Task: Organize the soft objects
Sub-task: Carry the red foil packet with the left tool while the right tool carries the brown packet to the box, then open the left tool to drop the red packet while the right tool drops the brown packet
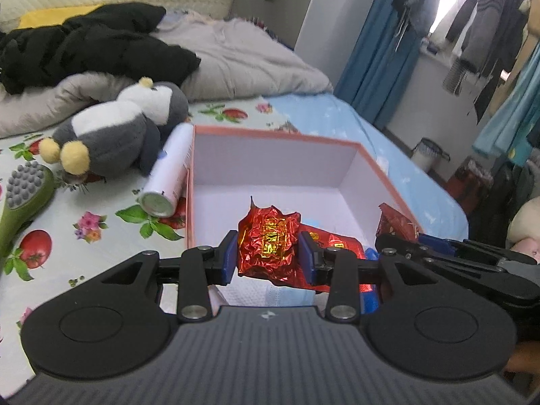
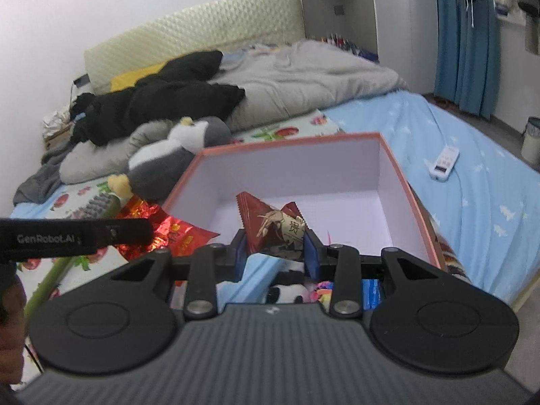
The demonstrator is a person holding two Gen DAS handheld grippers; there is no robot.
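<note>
A pink-rimmed box [image 1: 270, 135] with a white inside stands open on the bed; it also shows in the right wrist view [image 2: 293, 143]. My left gripper [image 1: 266, 256] is shut on a crinkled red foil packet [image 1: 266, 239] over the box's near edge. My right gripper [image 2: 275, 251] is shut on a dark red snack packet [image 2: 270, 224] over the box's near side. A grey and white plush penguin [image 1: 114, 128] lies left of the box. A blue face mask [image 2: 256, 270] and a small panda toy [image 2: 287, 293] lie in the box below my right gripper.
A white spray can [image 1: 168, 175] lies against the box's left wall. A green massage brush [image 1: 23, 195] lies at far left. Black clothes [image 1: 84, 47] and a grey duvet [image 1: 236, 54] cover the bed's far end. A white remote [image 2: 443, 163] lies on the blue sheet.
</note>
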